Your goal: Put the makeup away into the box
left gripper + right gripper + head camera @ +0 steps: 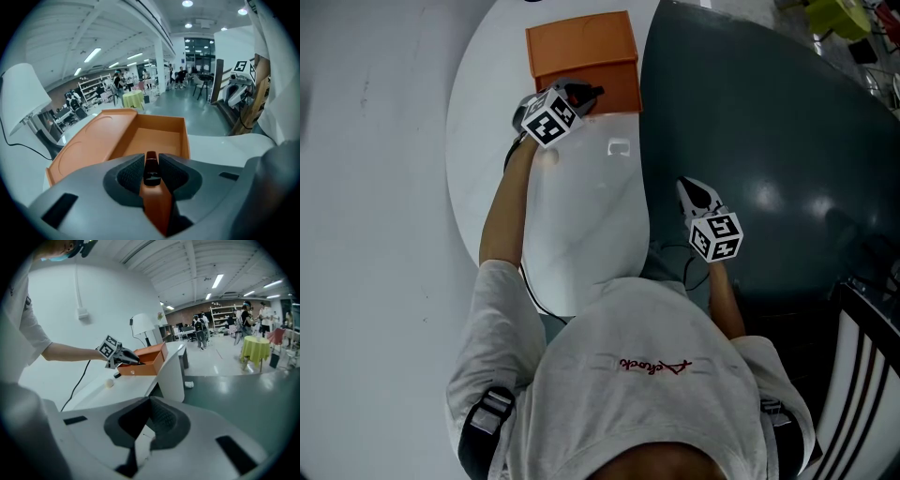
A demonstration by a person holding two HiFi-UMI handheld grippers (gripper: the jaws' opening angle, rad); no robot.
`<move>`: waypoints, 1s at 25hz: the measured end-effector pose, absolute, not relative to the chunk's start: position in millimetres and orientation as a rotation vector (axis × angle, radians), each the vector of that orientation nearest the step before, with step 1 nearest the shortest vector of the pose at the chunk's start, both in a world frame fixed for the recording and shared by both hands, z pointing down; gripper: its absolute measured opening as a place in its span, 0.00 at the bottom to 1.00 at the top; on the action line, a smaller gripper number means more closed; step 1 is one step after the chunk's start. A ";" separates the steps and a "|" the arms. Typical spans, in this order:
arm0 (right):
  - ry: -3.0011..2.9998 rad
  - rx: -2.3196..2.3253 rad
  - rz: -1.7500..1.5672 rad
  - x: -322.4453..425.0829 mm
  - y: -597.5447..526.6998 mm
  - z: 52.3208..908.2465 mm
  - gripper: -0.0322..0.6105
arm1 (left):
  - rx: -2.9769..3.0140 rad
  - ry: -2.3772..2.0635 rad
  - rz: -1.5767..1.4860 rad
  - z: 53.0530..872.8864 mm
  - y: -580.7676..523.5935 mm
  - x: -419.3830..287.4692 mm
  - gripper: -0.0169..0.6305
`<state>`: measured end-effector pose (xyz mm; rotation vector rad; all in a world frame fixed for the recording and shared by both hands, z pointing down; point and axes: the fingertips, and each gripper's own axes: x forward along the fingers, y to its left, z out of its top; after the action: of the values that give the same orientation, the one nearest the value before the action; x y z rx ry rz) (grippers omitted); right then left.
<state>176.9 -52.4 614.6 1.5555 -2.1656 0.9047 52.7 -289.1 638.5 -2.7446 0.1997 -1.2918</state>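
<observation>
The left gripper is pinched on a slim dark makeup stick, which is held upright between the ribbed pads with only its upper end showing. Just beyond the jaws lies the orange box, open and seen to be bare inside, with its flat lid folded out to one side. In the head view the gripper is placed over the box's near edge, above the white table.

The right gripper is pressed together on nothing and is kept well apart from the box, over the dark floor.

The step in hand is judged to be the lowering and release of the stick into the box. Several faults can be foreseen:

- If the jaws are opened while the stick is over the near wall, it may be tipped outward and rolled across the table.
- Because so little of the stick is gripped, it may be twisted or slipped if it is knocked against the rim.
- The box may be shoved away if it is struck by the jaws.
</observation>
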 end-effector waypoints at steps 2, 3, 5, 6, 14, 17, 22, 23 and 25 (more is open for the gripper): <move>-2.167 1.550 0.907 178.0 -55.4 616.6 0.08 | -2.709 0.176 -1.355 645.9 -292.2 51.1 0.18; -2.168 1.547 0.909 178.0 -56.8 617.5 0.08 | -2.694 0.167 -1.378 649.3 -293.5 50.4 0.18; -2.172 1.541 0.910 177.2 -59.5 618.8 0.08 | -2.669 0.152 -1.418 656.3 -295.5 49.0 0.18; -2.173 1.538 0.910 176.8 -60.7 619.4 0.08 | -2.652 0.139 -1.441 660.4 -295.7 48.0 0.18; -2.165 1.536 0.907 180.5 -62.1 624.7 0.08 | -2.569 0.056 -1.576 679.1 -296.2 47.2 0.18; -2.163 1.537 0.909 180.8 -62.2 625.4 0.08 | -2.581 0.074 -1.557 677.3 -298.0 47.3 0.18; -2.172 1.534 0.901 178.4 -61.7 621.9 0.08 | -2.590 0.126 -1.494 667.6 -299.7 49.0 0.27; -2.174 1.533 0.898 177.9 -61.2 620.7 0.08 | -2.587 0.143 -1.475 663.5 -300.5 50.1 0.28; -2.177 1.533 0.892 176.6 -59.3 618.0 0.08 | -2.576 0.195 -1.427 652.3 -304.2 51.2 0.28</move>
<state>176.6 -59.3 618.0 1.5332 -2.1771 0.8925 51.2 -304.2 652.3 -2.5762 0.1953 -1.4271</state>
